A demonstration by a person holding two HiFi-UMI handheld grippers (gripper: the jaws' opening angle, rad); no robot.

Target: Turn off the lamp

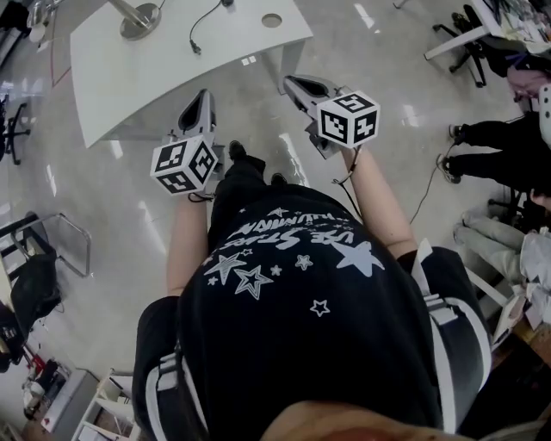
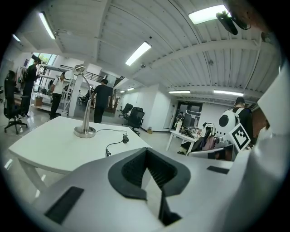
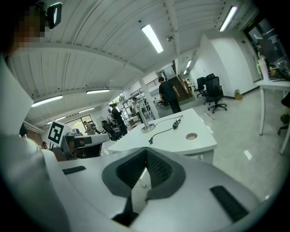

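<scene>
Glossy floor (image 1: 103, 215) takes up most of the head view. White counter (image 1: 172, 69) fills the upper left of that view. Person (image 1: 293, 284) stands short of its near edge, both grippers held out over the floor and touching nothing.

Left gripper (image 1: 203, 96): jaws pressed together, nothing between them. Right gripper (image 1: 297, 83): jaws likewise closed tip to tip, empty.

Lamp (image 1: 138, 19) stands on the counter at the top edge of the frame, well apart from both grippers. In the left gripper view its round base, upright stem and bent head sit left of centre.

Black cord (image 1: 200, 26) trails across the counter top. Round hole (image 1: 272, 20) lies to its right.
</scene>
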